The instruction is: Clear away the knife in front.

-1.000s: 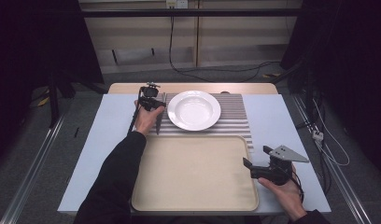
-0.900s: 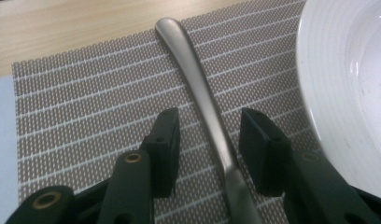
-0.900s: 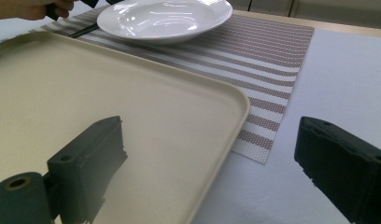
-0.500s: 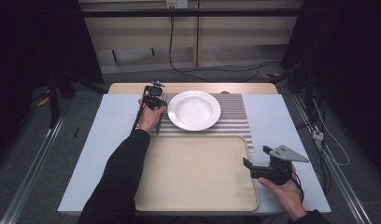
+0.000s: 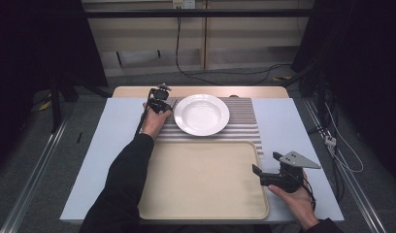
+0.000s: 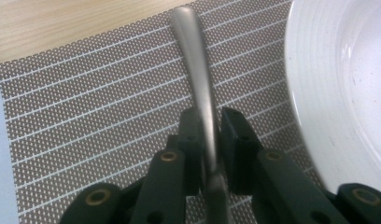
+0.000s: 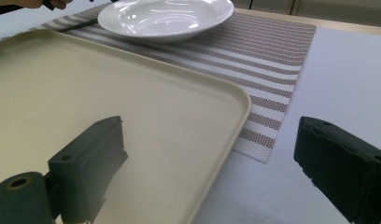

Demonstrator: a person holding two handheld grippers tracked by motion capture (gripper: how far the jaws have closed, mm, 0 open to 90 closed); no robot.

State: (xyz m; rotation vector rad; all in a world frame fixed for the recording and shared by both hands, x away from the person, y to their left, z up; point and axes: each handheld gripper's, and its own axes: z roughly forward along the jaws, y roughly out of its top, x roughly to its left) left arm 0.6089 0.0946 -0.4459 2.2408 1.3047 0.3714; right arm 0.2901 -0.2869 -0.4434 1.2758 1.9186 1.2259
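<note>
My left gripper [image 5: 160, 100] [image 6: 207, 122] is at the far left of the striped placemat [image 5: 242, 121], just left of the white plate [image 5: 201, 114]. It is shut on the handle of a metal piece of cutlery [image 6: 193, 56], which lies along the mat [image 6: 86, 107] beside the plate's rim [image 6: 338, 84]; its working end is hidden under the jaws. My right gripper [image 5: 262, 175] [image 7: 212, 140] is open and holds nothing, hovering over the right edge of the beige tray [image 5: 201, 179] [image 7: 86, 84]. The plate [image 7: 165, 16] looks empty.
The pale blue table top [image 5: 303, 126] has bare strips left and right of the tray. A wooden edge [image 5: 201, 91] runs behind the mat. Cables [image 5: 341, 150] lie on the floor at the right, and dark curtains stand on both sides.
My left hand and its gripper have shifted slightly right, closer to the plate. The right gripper has stayed where it was, still open.
</note>
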